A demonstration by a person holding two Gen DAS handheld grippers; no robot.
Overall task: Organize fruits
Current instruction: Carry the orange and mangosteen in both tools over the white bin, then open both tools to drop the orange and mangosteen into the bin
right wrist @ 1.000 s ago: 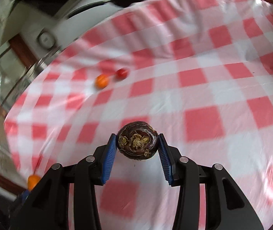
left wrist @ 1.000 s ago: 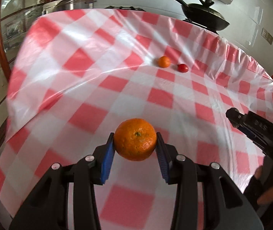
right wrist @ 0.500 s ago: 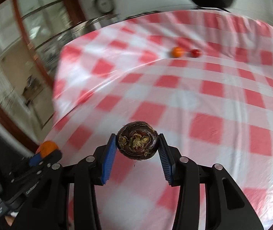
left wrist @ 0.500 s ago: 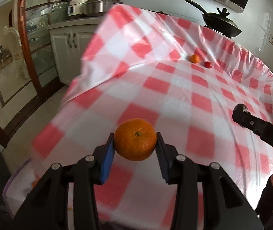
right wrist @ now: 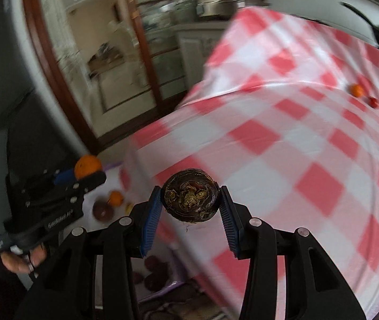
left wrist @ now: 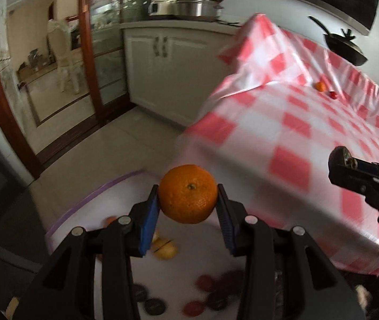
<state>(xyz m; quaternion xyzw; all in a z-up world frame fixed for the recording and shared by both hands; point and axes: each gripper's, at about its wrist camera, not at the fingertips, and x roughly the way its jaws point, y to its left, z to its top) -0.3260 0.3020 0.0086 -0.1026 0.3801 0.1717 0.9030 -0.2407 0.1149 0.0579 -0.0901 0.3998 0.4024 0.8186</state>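
Observation:
My left gripper (left wrist: 188, 208) is shut on an orange tangerine (left wrist: 188, 194) and holds it above a white bin with a purple rim (left wrist: 93, 194) beside the table. The bin holds several dark, red and yellow fruits (left wrist: 162, 249). My right gripper (right wrist: 189, 208) is shut on a dark purple-brown fruit (right wrist: 189, 199) over the near left corner of the red-and-white checked table (right wrist: 282, 144). A small tangerine (left wrist: 320, 86) and a red fruit (left wrist: 333, 95) lie at the far side of the table. The left gripper with its tangerine also shows in the right wrist view (right wrist: 87, 166).
A tiled floor (left wrist: 96, 144), white cabinets (left wrist: 162, 74) and a wood-framed glass door (left wrist: 88, 61) lie left of the table. A black pan (left wrist: 344, 48) and steel pots (left wrist: 194, 5) stand on the counter behind.
Both grippers have swung left, off the table's middle toward its left edge, each still holding its fruit. The bin beside the table has come into view under the left gripper.

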